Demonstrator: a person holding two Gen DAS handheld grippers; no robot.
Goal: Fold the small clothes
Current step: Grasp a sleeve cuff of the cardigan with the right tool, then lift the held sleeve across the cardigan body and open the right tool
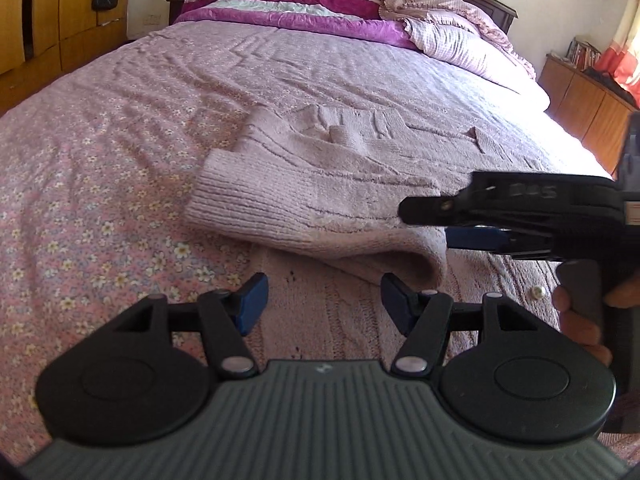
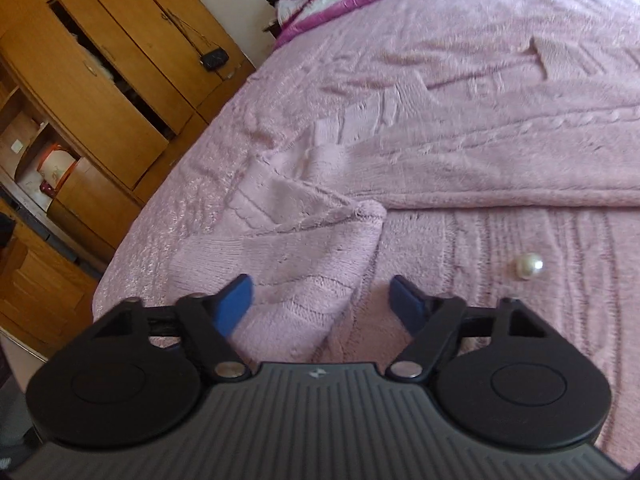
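Folding pink sweater (image 1: pixel 320 184): both grippers, left (image 1: pixel 322 304) and right (image 2: pixel 322 304), spread, empty; pinch folded sleeve's edge beside pearl button (image 2: pixel 528 266).

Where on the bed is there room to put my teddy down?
Left of the pink sweater the flowered bedspread is bare. Another bare stretch runs beyond it up to the striped quilt. Near the grippers it's crowded.
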